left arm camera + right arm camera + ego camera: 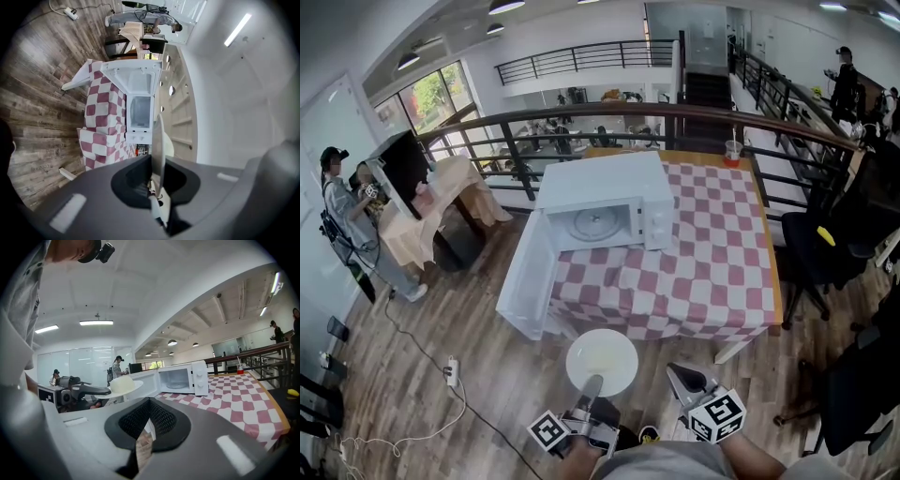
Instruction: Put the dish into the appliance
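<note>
While the left gripper (589, 386) is clenched on the near rim of the white plate (602, 361), the plate is held about level over the floor, just near of the table (712, 272) edge and in front of the microwave (600, 202), not inside it. The microwave stands on the left part of the checked cloth w/ its door (528, 281) open to the left. The right gripper (680, 375), just right of the plate, has its jaws pressed together w/ nothing between.
</note>
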Motion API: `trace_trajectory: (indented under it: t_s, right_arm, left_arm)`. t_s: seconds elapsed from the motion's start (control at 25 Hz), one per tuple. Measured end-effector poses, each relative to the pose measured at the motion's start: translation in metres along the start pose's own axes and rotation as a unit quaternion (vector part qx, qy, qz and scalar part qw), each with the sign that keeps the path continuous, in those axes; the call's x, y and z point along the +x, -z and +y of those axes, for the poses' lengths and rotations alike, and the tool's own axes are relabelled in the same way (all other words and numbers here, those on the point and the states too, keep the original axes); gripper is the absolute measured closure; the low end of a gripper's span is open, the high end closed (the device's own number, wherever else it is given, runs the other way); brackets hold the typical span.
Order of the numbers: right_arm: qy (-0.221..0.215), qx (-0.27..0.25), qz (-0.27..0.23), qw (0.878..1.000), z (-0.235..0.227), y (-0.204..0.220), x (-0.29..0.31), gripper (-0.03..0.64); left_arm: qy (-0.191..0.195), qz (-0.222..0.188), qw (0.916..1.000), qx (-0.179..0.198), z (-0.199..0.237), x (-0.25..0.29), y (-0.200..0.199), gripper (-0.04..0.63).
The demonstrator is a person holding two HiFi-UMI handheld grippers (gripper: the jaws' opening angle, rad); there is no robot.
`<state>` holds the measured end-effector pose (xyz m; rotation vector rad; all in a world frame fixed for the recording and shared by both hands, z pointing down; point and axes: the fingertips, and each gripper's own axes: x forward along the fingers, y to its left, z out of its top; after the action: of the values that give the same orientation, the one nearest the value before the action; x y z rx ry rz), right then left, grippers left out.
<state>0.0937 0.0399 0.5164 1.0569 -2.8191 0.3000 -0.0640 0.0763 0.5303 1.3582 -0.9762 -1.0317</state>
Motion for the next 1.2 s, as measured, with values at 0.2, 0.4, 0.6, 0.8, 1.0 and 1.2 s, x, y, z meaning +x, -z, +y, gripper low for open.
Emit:
trace_trajectory:
  t_s: [0.2,0.4,0.6,0.8,1.0,1.2]
  right_arm:
    - [-0.002,0.005,-0.004,1.0,-0.003,0.001,-0.004,0.618]
    - [-0.004,0.008,-0.004,1.0,-0.001,0.001,-0.004,0.618]
    - [-0.006,0.007,-0.002,1.0,-0.003,0.002,0.002,0.618]
    - [-0.008,0.001,0.0,1.0,-0.007,-0.001,0.014,0.618]
    - [-0.006,-0.002,0.003,1.0,-0.021,-0.003,0.031,0.618]
    - [0.003,0.0,0.003,1.0,-0.044,-0.009,0.053,0.618]
  left_arm:
    - [-0.006,0.003,1.0,0.005,0.0,-0.001,0.007,0.568]
    - [-0.007,0.004,0.9999,0.011,-0.003,0.001,0.007,0.568]
    - [-0.006,0.005,0.9999,0.01,-0.002,0.007,0.004,0.568]
    - [-0.004,0.002,1.0,0.004,0.0,0.018,-0.005,0.568]
    - [-0.004,0.001,1.0,-0.002,0.006,0.04,-0.016,0.568]
    - [-0.007,0.006,1.0,-0.003,0.012,0.07,-0.028,0.568]
